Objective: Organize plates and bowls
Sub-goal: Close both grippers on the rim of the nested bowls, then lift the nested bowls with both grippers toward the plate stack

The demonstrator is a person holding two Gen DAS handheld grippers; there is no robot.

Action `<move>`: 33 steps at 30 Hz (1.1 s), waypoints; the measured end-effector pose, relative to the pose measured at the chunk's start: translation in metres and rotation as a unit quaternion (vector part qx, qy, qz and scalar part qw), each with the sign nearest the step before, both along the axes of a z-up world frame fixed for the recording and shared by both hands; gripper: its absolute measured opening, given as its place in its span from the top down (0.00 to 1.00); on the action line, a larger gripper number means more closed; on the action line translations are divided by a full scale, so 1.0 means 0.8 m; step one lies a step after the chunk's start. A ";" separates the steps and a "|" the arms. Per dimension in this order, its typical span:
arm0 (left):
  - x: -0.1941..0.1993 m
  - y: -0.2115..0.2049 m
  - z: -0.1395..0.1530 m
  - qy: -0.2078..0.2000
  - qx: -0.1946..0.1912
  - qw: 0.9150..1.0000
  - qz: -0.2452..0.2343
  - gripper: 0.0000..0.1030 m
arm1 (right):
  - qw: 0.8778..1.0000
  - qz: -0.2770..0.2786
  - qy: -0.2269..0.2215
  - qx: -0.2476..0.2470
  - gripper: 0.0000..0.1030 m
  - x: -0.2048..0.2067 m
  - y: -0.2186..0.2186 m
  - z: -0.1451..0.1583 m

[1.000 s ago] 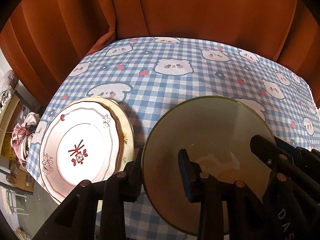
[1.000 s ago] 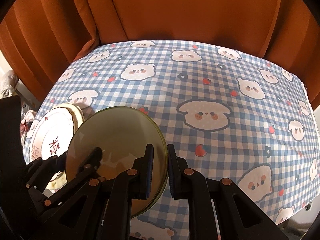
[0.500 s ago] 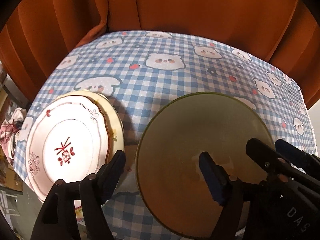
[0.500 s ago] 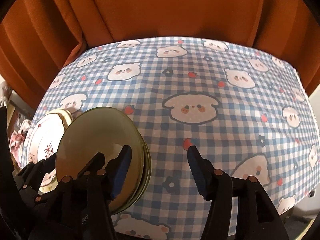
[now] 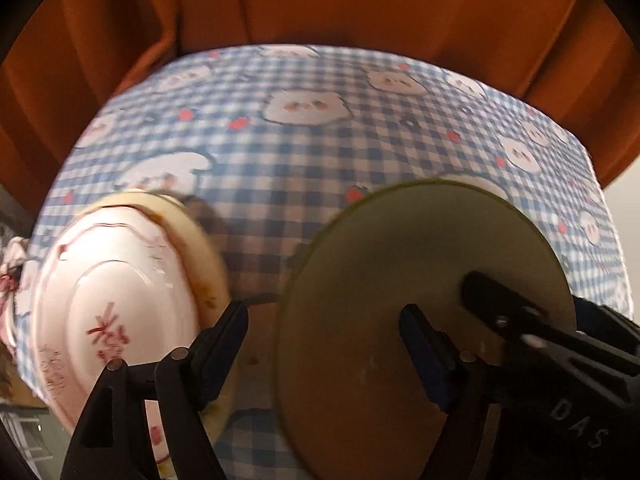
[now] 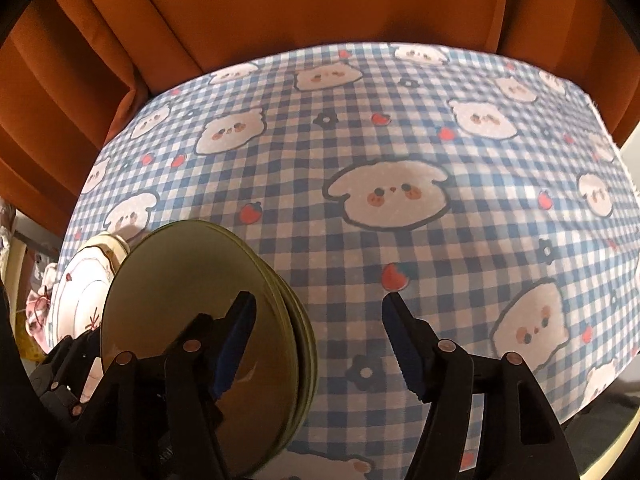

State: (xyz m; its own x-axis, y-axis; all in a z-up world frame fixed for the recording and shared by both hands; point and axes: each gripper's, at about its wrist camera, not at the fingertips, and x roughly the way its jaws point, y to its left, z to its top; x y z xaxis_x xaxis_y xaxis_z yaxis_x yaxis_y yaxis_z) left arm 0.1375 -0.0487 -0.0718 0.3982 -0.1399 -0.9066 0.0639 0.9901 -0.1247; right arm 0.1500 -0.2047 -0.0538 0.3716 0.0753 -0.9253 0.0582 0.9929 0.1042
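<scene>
Left wrist view shows the left gripper (image 5: 324, 328) spread wide where a second ago it pinched the rim of the olive-green plate (image 5: 404, 300), so the plate now seems released; the white floral plate (image 5: 108, 304) sits just beside it on its cream plate (image 5: 200, 248), blurred. Right wrist view shows the right gripper (image 6: 318, 334), earlier pressed together at that rim, now spread too, and the green plate tops a stack of matching plates (image 6: 298, 340) on the checked tablecloth (image 6: 400, 160).

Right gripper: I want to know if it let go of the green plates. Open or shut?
Open. The right gripper has its fingers spread wide, beside the green plates, gripping nothing.
</scene>
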 end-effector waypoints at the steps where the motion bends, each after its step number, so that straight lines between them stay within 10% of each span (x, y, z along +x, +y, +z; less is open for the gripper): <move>1: 0.001 -0.002 -0.003 0.006 -0.006 1.000 -0.006 0.25 | 1.000 -0.003 0.006 0.006 0.33 0.001 0.000 -0.004; 9: 0.005 -0.008 0.000 -0.002 -0.001 1.000 -0.024 0.24 | 0.999 -0.020 0.012 0.037 0.35 0.007 -0.002 -0.016; 16: 0.002 -0.013 0.000 0.003 0.017 0.999 -0.031 0.24 | 0.995 -0.010 0.024 0.100 0.57 0.008 0.000 -0.027; 33: -0.002 -0.016 0.003 0.000 0.002 1.000 -0.026 0.33 | 0.993 0.003 0.031 0.118 0.62 0.006 -0.005 -0.023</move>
